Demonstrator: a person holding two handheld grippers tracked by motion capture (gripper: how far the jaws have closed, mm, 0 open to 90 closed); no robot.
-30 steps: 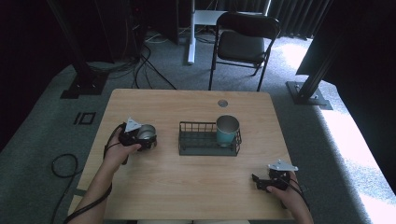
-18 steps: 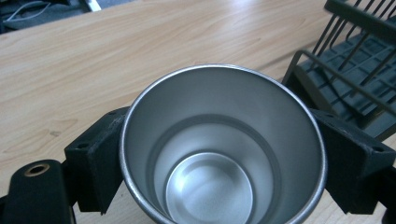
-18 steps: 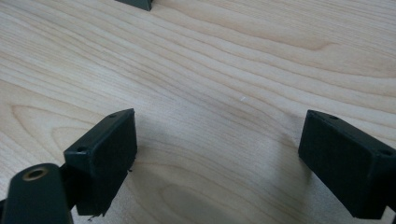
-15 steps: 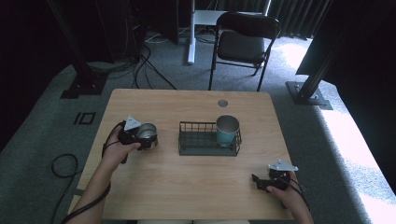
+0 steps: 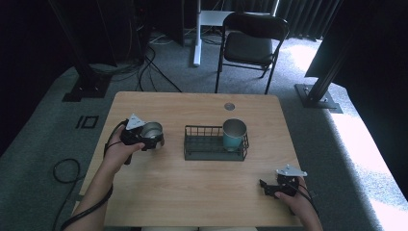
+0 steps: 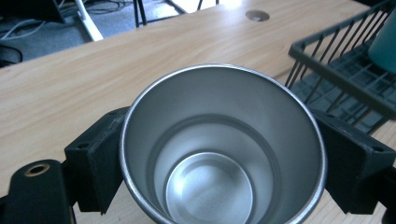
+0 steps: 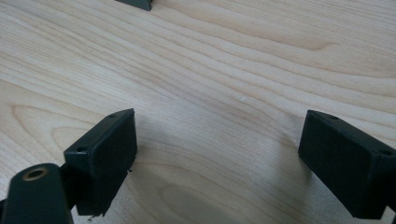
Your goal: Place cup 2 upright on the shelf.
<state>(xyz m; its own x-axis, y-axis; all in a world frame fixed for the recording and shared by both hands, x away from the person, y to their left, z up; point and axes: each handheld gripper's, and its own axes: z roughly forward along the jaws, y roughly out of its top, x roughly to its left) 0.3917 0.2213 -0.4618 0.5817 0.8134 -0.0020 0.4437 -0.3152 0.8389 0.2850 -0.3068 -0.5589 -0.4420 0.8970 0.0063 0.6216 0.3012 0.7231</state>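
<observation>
Shiny silver metal cup, clamped on both sides by the black fingers of the left gripper, near the left edge of the pale wooden surface. Seems lifted a little off the wood, though hard to tell for sure. Open end up, nothing inside.

Step in hand, at a guess: carrying this cup over to the black wire basket in the middle of the surface. Already in there, at its right end: a teal cup with a silver inside. Next move likely: up over the basket's wire wall, then down into the free left part, without bumping the teal cup.

Right gripper, near the front right corner, fingers wide apart, holding nothing.

No words or labels to read anywhere.
</observation>
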